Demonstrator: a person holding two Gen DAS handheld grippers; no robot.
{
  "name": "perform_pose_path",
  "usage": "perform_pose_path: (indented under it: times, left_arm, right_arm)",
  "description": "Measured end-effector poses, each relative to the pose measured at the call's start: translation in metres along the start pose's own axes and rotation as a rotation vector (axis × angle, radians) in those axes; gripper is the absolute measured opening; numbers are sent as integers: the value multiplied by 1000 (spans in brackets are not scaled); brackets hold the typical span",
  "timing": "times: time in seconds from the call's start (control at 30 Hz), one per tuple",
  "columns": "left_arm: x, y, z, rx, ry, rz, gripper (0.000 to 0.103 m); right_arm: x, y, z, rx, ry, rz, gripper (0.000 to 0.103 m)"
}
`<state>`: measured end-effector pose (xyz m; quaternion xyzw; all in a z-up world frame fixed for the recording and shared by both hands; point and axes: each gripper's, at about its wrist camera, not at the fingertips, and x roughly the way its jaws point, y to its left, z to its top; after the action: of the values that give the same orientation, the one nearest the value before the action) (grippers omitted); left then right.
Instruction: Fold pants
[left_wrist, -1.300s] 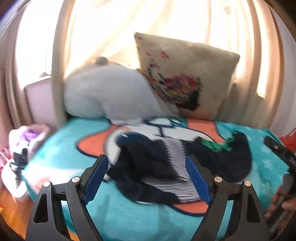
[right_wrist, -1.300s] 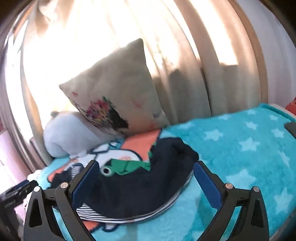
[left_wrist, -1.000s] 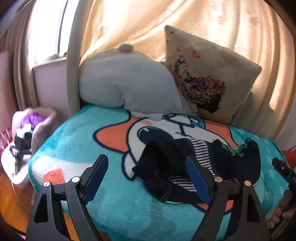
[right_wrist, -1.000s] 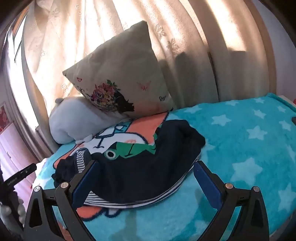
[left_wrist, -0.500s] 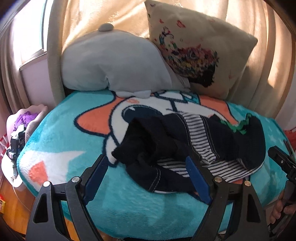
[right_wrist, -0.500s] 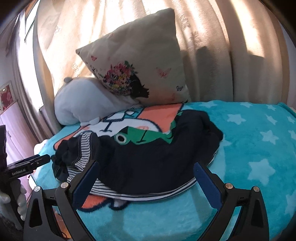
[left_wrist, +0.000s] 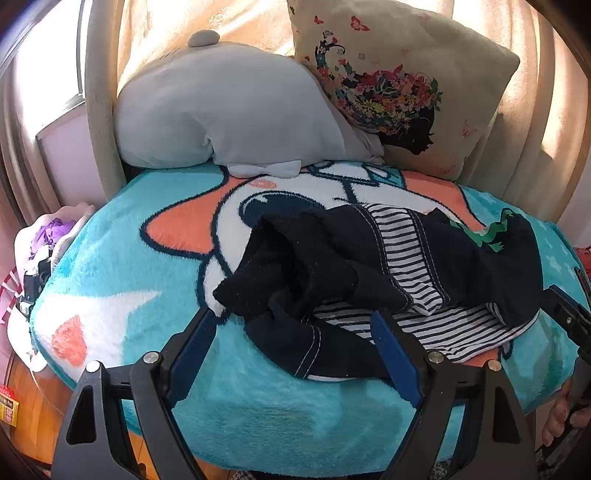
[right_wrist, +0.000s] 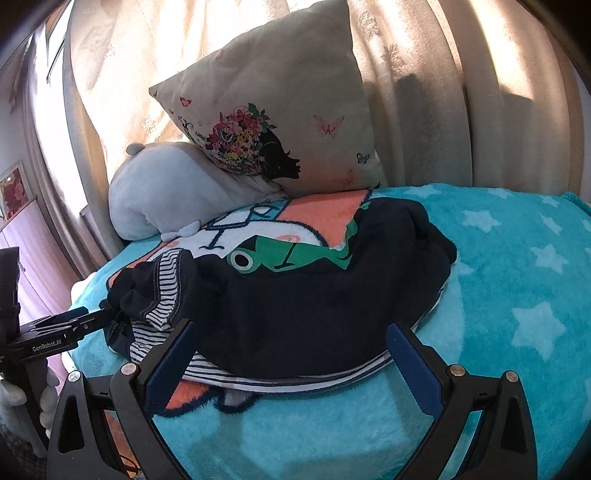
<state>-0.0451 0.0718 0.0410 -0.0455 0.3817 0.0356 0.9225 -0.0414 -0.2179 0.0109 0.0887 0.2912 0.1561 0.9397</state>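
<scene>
My left gripper (left_wrist: 291, 339) hung with jaws spread at the crumpled end of the pants (left_wrist: 388, 273), bunched on the bed blanket (left_wrist: 122, 280); right gripper (right_wrist: 291, 354) likewise spread (pre-grasp stage). Next, I judged: pinch, spread flat.

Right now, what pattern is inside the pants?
Navy-and-white stripes line the pants, clearest in the left wrist view.

Pants (left_wrist: 388, 280) lie on the blanket (left_wrist: 122, 280), pillows (left_wrist: 402, 85) behind them
</scene>
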Motion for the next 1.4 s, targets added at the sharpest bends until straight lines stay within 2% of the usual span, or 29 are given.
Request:
perform_pose_path:
  times: [0.47, 0.63, 0.73, 0.8, 0.87, 1.0, 1.1, 1.17, 1.2, 1.27, 1.33, 1.4]
  left_arm:
    - [7, 5, 2, 8, 13, -11, 85]
    - [0, 2, 6, 51, -14, -83, 85]
    - [-1, -5, 12, 113, -33, -89, 85]
    - [0, -13, 15, 181, -51, -81, 85]
    - [3, -23, 15, 263, -65, -75, 85]
    - [17, -44, 11, 411, -57, -89, 85]
    - [31, -59, 8, 495, -40, -62, 84]
    - [41, -65, 9, 520, -11, -59, 63]
    - [45, -65, 10, 513, 9, -63, 58]
    - [46, -65, 13, 491, 9, -72, 33]
    - [43, -62, 18, 457, 6, -64, 26]
    - [39, -57, 22, 419, -7, -78, 24]
  right_arm:
    - [7, 9, -5, -36, 7, 28, 103]
    - [9, 24, -3, -96, 15, 80, 103]
    - [12, 40, -2, -162, 21, 106, 99]
    - [18, 52, -2, -216, 37, 114, 96]
    - [25, 60, -3, -257, 64, 126, 88]
    - [40, 74, -8, -333, 115, 126, 80]
    - [49, 81, -10, -380, 150, 90, 62]
    - [56, 82, -10, -392, 172, 56, 41]
    - [57, 81, -8, -387, 177, 52, 38]
    - [59, 76, -4, -359, 191, 60, 24]
    - [57, 72, 1, -340, 194, 66, 13]
    - [53, 70, 6, -323, 187, 78, 11]
